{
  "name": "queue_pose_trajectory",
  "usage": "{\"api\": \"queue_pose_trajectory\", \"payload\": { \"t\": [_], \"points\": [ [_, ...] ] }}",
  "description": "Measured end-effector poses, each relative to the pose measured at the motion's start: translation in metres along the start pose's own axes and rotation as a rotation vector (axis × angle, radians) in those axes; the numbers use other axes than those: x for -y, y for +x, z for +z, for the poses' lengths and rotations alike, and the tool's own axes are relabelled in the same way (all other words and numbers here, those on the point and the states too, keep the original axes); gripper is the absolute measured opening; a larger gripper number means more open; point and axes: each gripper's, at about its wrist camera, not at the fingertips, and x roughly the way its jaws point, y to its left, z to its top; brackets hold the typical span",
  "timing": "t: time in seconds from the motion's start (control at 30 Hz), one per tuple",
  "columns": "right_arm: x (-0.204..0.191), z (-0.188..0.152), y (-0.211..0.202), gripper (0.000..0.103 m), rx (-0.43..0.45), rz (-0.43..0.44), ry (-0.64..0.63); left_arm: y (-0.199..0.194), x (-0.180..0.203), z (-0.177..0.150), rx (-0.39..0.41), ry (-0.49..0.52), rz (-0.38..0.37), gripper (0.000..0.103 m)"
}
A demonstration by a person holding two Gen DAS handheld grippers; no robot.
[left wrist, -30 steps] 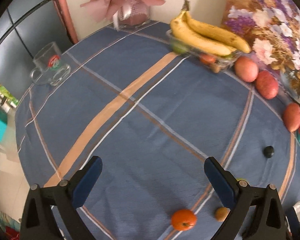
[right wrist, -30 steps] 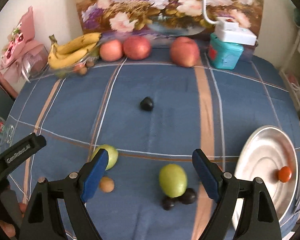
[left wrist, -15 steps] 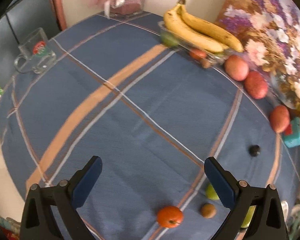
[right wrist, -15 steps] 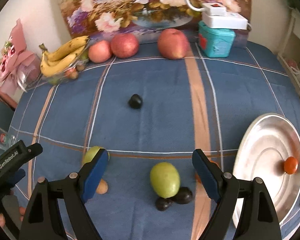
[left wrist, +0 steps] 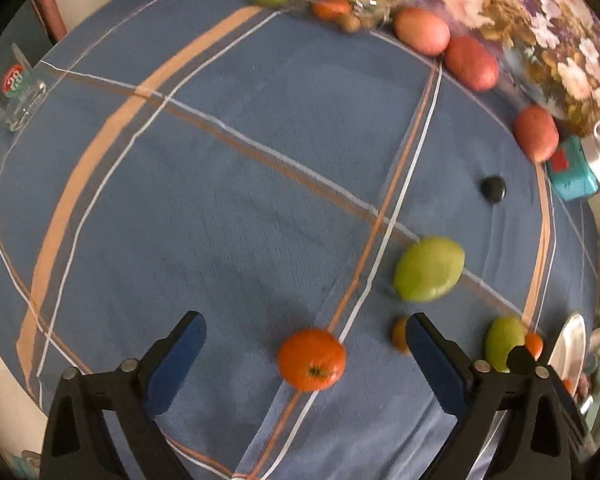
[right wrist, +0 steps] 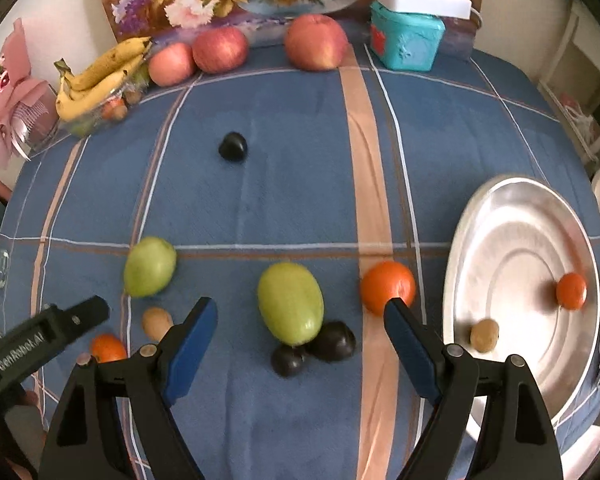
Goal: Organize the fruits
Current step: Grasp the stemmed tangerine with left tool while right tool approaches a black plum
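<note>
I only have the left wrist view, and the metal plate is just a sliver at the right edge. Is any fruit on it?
Observer: Yes. The right wrist view shows a small orange fruit on the plate.
Reviewer: Only that one?
Observer: No, a small brown fruit lies on the plate too.
Reviewer: Anything else my view misses?
Observer: Two dark plums sit on the cloth, right against a green fruit.

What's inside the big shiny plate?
On the silver plate lie a small orange fruit and a little brown fruit, apart from each other. The right gripper hides the plate's near edge, so anything there can't be seen.
</note>
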Motion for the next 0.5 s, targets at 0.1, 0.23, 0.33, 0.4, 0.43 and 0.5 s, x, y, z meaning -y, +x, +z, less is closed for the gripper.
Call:
{"api": "queue_pose_trajectory", "payload": {
  "t": [0.1,0.23,0.33,0.4,0.43,0.5],
  "points": [
    [0.0,-0.005,0.0,0.072,-0.003,-0.003,0.006,0.0,0.001,-0.008,-0.011,0.016,-0.013,0.092],
    [-0.006,-0.013,0.003,0.07,-0.036,0.003,-0.001,0.004,0.003,-0.017,-0.039,0.029,-0.032,0.086],
    [-0.007,-0.016,0.008,0.068,-0.053,-0.004,-0.001,0.009,0.003,-0.025,-0.063,0.03,-0.029,0.086],
    [-0.004,-0.018,0.014,0.067,-0.069,0.005,0.011,0.013,0.002,-0.029,-0.081,0.023,-0.034,0.082],
    [-0.004,-0.018,0.016,0.067,-0.076,0.01,0.018,0.016,0.002,-0.03,-0.094,0.02,-0.038,0.081],
    [0.001,-0.017,0.019,0.067,-0.081,0.015,0.039,0.015,0.004,-0.032,-0.091,0.024,-0.034,0.081]
  ]
}}
